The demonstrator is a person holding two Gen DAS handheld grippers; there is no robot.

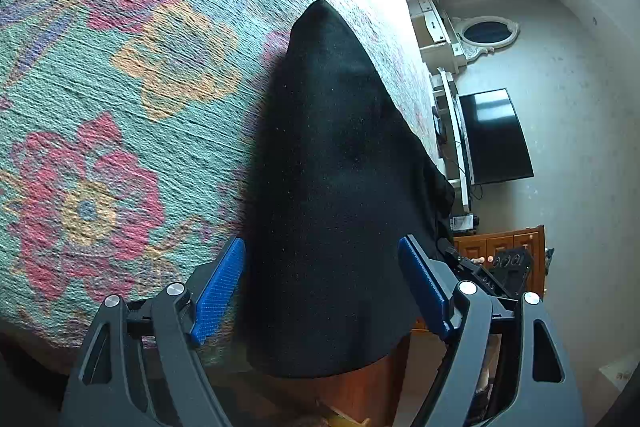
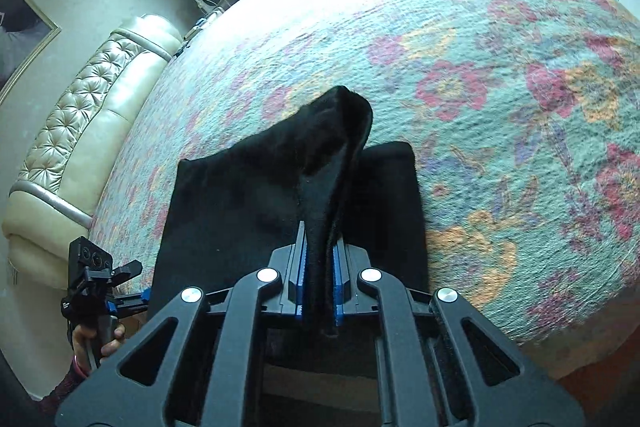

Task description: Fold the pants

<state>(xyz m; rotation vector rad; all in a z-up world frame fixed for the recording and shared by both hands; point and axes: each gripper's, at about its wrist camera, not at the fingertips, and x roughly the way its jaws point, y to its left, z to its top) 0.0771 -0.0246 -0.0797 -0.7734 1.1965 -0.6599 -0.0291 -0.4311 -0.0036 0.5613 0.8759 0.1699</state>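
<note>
Here the right claw (image 2: 320,283) is clamped on a raised fold of the black pants (image 2: 248,211), which lie on the flowered bed (image 2: 500,107). The left claw (image 1: 320,291) stands apart around their near edge, not pressing.

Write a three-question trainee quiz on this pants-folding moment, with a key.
1. True or false: the right gripper is shut on the black pants.
2. The left gripper stands: A) shut on the pants, B) open, one pad on each side of the cloth, C) shut on nothing.
3. Fill in: the pants lie on a floral ____.

Key: 1 true; 2 B; 3 bedspread.
</note>
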